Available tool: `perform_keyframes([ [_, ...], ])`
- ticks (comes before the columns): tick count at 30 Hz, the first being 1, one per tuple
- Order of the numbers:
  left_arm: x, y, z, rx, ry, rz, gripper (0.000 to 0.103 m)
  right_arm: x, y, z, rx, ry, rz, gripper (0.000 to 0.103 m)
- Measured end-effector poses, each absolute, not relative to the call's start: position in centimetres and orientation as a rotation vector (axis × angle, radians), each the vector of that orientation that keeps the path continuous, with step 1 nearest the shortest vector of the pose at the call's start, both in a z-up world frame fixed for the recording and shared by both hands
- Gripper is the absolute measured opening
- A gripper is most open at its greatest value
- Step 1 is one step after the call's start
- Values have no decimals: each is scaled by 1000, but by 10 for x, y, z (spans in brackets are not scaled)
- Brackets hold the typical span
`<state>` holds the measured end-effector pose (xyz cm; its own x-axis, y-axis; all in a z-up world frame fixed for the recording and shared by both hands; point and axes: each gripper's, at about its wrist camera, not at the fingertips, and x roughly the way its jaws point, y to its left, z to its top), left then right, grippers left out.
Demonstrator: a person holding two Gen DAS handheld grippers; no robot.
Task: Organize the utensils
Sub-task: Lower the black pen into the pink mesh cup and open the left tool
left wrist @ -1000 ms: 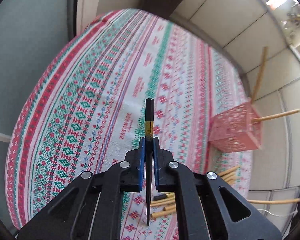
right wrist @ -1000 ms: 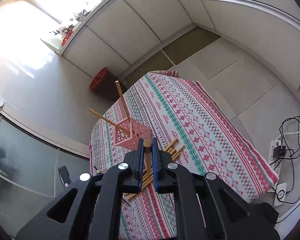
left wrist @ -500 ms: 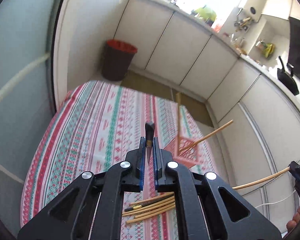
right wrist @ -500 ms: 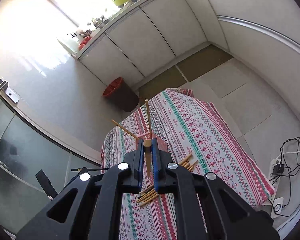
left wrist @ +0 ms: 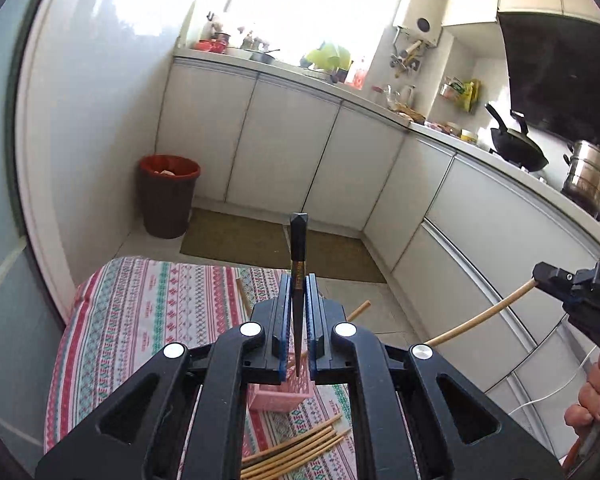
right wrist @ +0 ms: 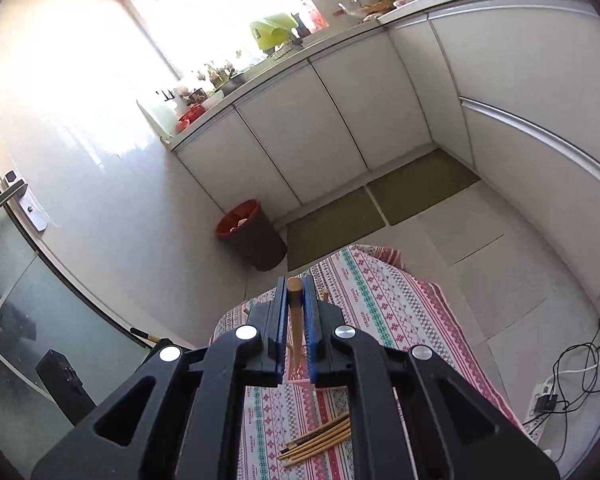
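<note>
My left gripper (left wrist: 299, 284) is shut on a black chopstick (left wrist: 299, 248) with a gold band, held upright above the pink perforated holder (left wrist: 280, 398). My right gripper (right wrist: 295, 286) is shut on a light wooden chopstick (right wrist: 295, 312), also raised above the holder (right wrist: 296, 376). In the left wrist view the right gripper (left wrist: 540, 276) shows at far right holding its wooden chopstick (left wrist: 480, 316). Several loose chopsticks (left wrist: 296, 446) lie on the patterned tablecloth (left wrist: 148, 320) near the holder; they also show in the right wrist view (right wrist: 320, 436).
Two wooden chopsticks (left wrist: 358, 310) stick out of the holder. A red-lined bin (left wrist: 168, 196) stands on the floor beyond the table. White kitchen cabinets (left wrist: 292, 160) run behind. A power strip and cables (right wrist: 556, 392) lie on the floor at right.
Both grippers have risen and tilted up, so the views now show the kitchen rather than the table. Each still holds its chopstick, now over the pink holder.
</note>
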<state>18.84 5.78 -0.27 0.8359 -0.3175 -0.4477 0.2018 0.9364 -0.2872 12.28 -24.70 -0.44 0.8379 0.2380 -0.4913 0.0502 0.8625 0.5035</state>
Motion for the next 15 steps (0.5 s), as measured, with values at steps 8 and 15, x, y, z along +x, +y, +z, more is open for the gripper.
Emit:
perform_keyframes([
  [8,233,28,-72,-134,664,-294,13,160,-229,-20,456,616,81,8],
  [15,222,67,-55,-248,605,-266,26,192,-204,-42,389,670,64,8],
])
